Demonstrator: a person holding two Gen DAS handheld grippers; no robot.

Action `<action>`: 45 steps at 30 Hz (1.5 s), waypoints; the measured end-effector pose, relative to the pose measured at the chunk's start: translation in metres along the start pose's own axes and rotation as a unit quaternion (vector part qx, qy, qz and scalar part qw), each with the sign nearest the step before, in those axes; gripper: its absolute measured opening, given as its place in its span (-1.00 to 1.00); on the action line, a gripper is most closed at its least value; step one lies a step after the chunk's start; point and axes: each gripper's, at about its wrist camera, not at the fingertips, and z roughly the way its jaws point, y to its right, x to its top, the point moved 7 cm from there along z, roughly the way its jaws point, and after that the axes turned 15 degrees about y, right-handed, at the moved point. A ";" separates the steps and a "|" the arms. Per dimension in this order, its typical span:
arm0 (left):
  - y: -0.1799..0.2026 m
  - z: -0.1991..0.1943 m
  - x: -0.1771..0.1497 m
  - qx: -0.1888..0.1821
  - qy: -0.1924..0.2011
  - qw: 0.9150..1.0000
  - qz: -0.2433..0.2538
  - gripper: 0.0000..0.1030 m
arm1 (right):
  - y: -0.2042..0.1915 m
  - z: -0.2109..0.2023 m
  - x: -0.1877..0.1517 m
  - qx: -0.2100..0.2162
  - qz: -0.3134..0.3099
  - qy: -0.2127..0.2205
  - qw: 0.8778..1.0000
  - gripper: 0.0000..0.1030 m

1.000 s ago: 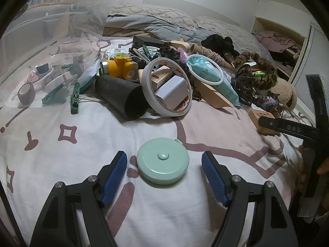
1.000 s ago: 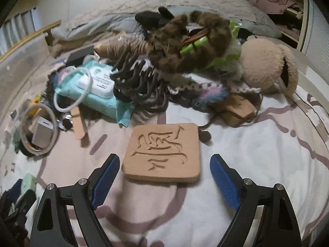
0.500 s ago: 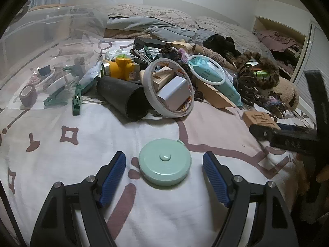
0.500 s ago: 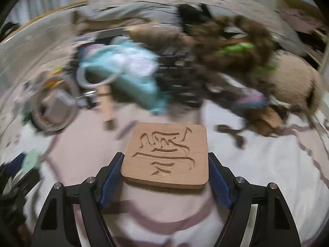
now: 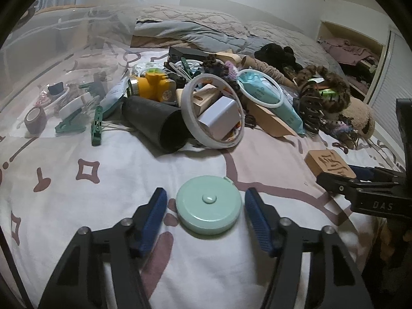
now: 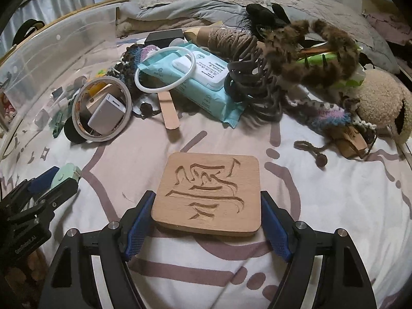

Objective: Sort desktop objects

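A round mint-green tape measure (image 5: 209,204) lies flat on the patterned bedsheet, between the blue pads of my left gripper (image 5: 206,194). Its jaws are closing, and a thin gap still shows on each side of the disc. In the right wrist view a square wooden coaster (image 6: 208,193) with a carved character lies on the sheet. My right gripper (image 6: 208,197) is shut on it, one pad pressed against each side edge. The left wrist view shows the same coaster (image 5: 329,164) at the right, in front of the right gripper's black frame.
A heap of clutter lies beyond both grippers: a tape roll (image 5: 212,110) around a white charger, a black tube (image 5: 157,126), a teal wipes pack (image 6: 203,82), a brown hair claw (image 6: 252,82), furry scrunchies and green clips (image 5: 96,123). A clear plastic bin (image 5: 38,59) stands at the left.
My left gripper's jaws have narrowed around the tape measure without shifting place. The right gripper's jaws came in onto the coaster's sides, and the gripper rolled and shifted slightly.
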 end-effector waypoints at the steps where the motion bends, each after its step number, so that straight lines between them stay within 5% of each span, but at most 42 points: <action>1: 0.000 0.000 0.000 0.000 -0.001 1.000 0.000 0.03 | 0.000 0.000 0.000 0.001 0.002 -0.001 1.000 0.54; 22: 0.005 0.000 -0.008 0.021 -0.011 0.999 0.043 -0.03 | 0.009 0.008 -0.006 0.013 0.057 -0.013 0.998 0.54; 34: 0.005 0.001 -0.007 0.020 -0.011 0.999 0.042 -0.03 | 0.006 0.010 -0.006 0.028 0.066 -0.016 0.997 0.76; 37: 0.005 0.001 -0.007 0.020 -0.011 0.999 0.041 -0.03 | 0.009 0.008 -0.003 0.031 0.083 -0.013 0.996 0.71; 38: 0.005 0.001 -0.007 0.020 -0.011 0.999 0.041 -0.03 | 0.012 0.007 -0.003 0.023 0.085 -0.010 0.996 0.52; 45: 0.005 0.000 -0.006 0.018 -0.009 0.999 0.037 -0.03 | 0.004 0.003 -0.002 0.022 0.072 -0.001 0.997 0.50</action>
